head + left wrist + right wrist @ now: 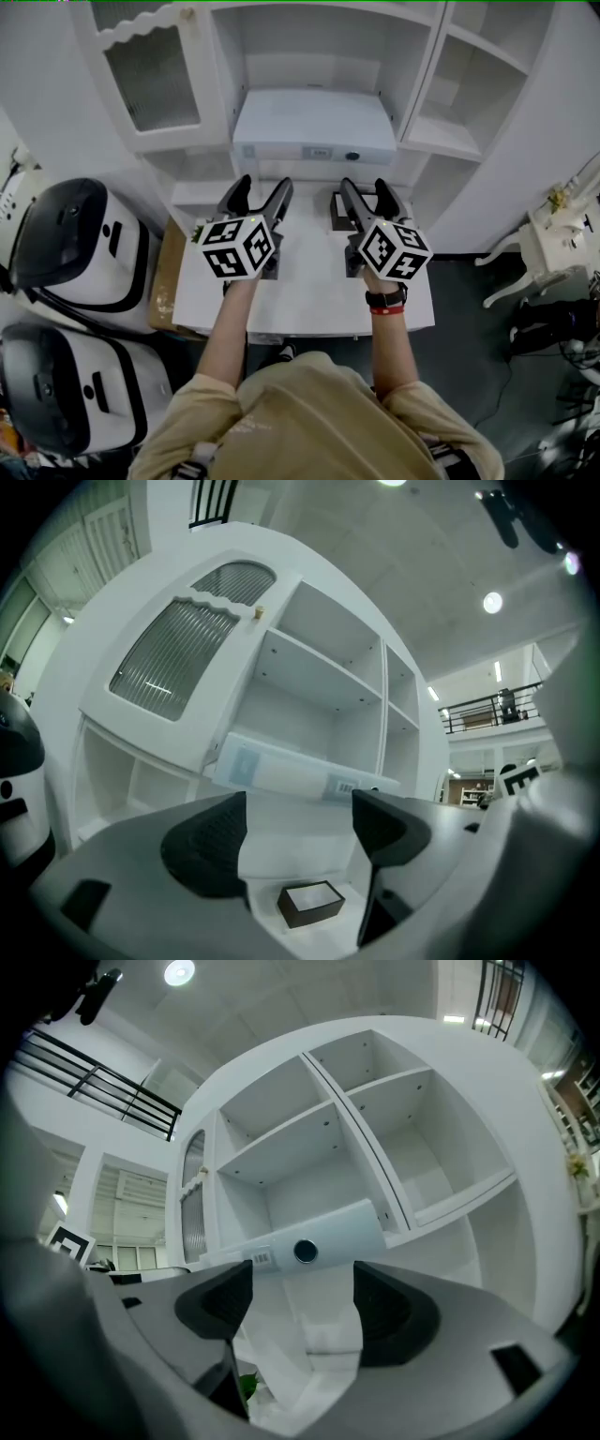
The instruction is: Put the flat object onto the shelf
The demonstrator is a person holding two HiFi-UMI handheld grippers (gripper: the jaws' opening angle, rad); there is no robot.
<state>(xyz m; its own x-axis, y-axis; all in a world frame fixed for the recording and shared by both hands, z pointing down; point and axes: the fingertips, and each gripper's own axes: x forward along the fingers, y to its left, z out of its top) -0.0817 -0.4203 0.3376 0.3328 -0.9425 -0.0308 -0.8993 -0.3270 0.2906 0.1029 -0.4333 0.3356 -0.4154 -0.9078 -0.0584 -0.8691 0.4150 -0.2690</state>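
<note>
The flat object (314, 127), a smooth white slab, lay on the shelf (281, 172), long axis sideways, labelled edge facing me, my left gripper (262, 187) and right gripper (364, 187) gaping empty before that shelf.

Left gripper (298, 836) facing the white cabinet (323, 682), jaws apart.
Nothing between the pads; past them I see the flat white box (291, 771) lying in the central bay (300, 714), and a small dark box (311, 902) lower down, nearer me.
</note>
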